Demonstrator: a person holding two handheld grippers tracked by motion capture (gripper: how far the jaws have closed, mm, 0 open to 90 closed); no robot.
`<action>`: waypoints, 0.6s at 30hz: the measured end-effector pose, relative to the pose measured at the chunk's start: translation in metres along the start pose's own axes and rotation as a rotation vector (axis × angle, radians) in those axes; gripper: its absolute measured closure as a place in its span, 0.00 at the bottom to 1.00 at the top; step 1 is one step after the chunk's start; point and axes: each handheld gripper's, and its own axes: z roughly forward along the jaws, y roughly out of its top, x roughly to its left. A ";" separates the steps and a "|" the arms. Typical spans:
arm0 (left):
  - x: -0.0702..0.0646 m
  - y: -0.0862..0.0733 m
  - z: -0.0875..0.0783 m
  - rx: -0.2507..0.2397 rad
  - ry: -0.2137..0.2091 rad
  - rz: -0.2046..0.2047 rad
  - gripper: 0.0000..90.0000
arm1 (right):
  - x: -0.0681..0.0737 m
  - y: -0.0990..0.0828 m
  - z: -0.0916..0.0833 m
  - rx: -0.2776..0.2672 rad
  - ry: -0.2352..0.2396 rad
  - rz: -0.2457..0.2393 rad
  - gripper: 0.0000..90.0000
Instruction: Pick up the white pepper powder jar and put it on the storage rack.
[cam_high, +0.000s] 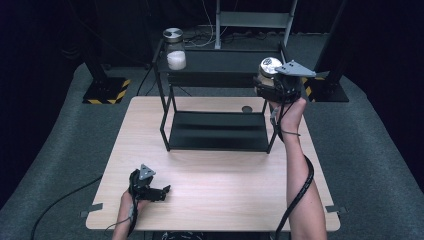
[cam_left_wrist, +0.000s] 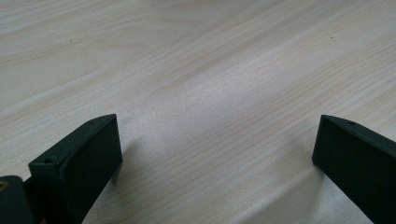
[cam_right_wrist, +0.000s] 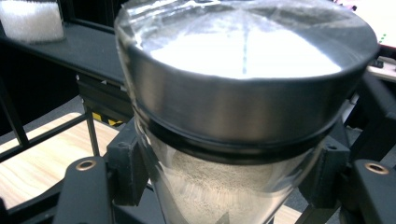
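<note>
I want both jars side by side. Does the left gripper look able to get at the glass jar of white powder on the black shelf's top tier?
Probably yes, with a long stretch: the left gripper is open and empty, low on the wooden table, and nothing blocks the glass jar on the black shelf.

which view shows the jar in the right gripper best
The right gripper view: the jar sits close up, metal lid and pale powder clear, jaws clamped on its glass. The high view shows it small, by the shelf's top. The left gripper view shows bare table.
</note>
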 end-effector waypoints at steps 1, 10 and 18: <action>0.000 0.000 0.000 0.000 0.000 0.000 0.01 | 0.000 0.002 -0.001 -0.003 -0.001 0.000 0.34; 0.000 0.000 0.000 0.000 0.000 0.000 0.01 | -0.005 0.014 -0.004 -0.030 0.003 0.013 0.34; 0.000 0.000 0.000 0.000 0.000 0.000 0.01 | -0.006 0.025 -0.007 -0.048 0.003 0.009 0.34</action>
